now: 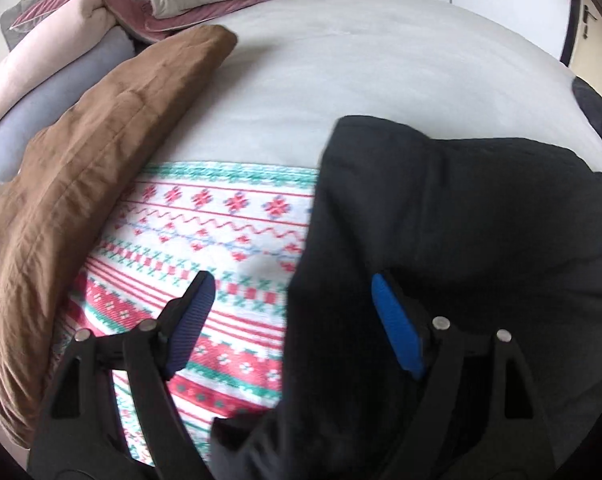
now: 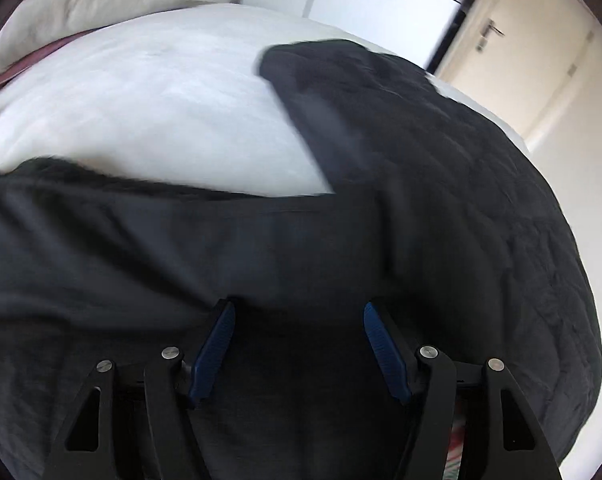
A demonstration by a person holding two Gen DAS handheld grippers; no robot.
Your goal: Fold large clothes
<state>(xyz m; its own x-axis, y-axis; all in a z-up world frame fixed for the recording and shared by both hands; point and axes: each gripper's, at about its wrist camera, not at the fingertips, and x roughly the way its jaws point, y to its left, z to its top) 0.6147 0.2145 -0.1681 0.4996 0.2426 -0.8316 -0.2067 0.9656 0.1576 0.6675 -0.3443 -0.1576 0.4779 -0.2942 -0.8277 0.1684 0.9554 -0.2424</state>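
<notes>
Across the near side of the bed (image 1: 341, 92), the dark garment (image 1: 461, 220) is lying soft, limp and light beneath the left gripper (image 1: 293, 292) and right gripper (image 2: 299, 312), both hovering open-jawed, gripping nothing, its near hem likely offering the surest hold.

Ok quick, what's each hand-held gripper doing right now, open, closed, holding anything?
Left hand-held gripper: open, holding nothing, above the edge of the dark garment.
Right hand-held gripper: open, holding nothing, over the dark garment.
</notes>
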